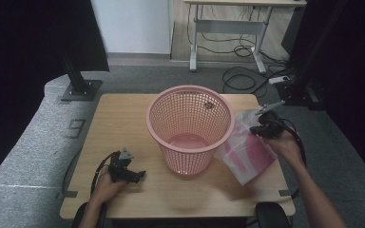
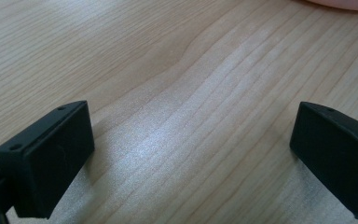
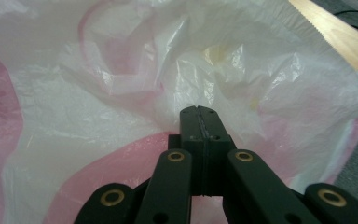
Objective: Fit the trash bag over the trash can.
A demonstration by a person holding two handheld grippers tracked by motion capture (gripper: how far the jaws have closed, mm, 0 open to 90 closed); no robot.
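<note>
Right gripper (image 3: 199,109) pinched fully together on a fold of the thin, crinkled translucent white plastic bag (image 3: 121,84), film bunched right at the jaw tips. From above: right gripper (image 1: 261,124) held off the right side of the light wooden table (image 1: 123,114), bag (image 1: 244,149) hanging from it, upper edge lifted, lower end draped at the table's right edge just beside the round pink plastic lattice basket (image 1: 190,128). Cannot tell whether bag touches basket. Pink visible through the film; cannot tell if print or contents. Bag mouth not distinguishable in the crumple. Left gripper (image 2: 191,154) spread wide, nothing between the jaws, bare wood grain under them; pink sliver of basket cut off at the top edge of that view. From above: left gripper (image 1: 129,172) low over the table near its front left, well apart from basket and bag, gripped by left hand (image 1: 105,186). Jaw detail too small to read from above.
</note>
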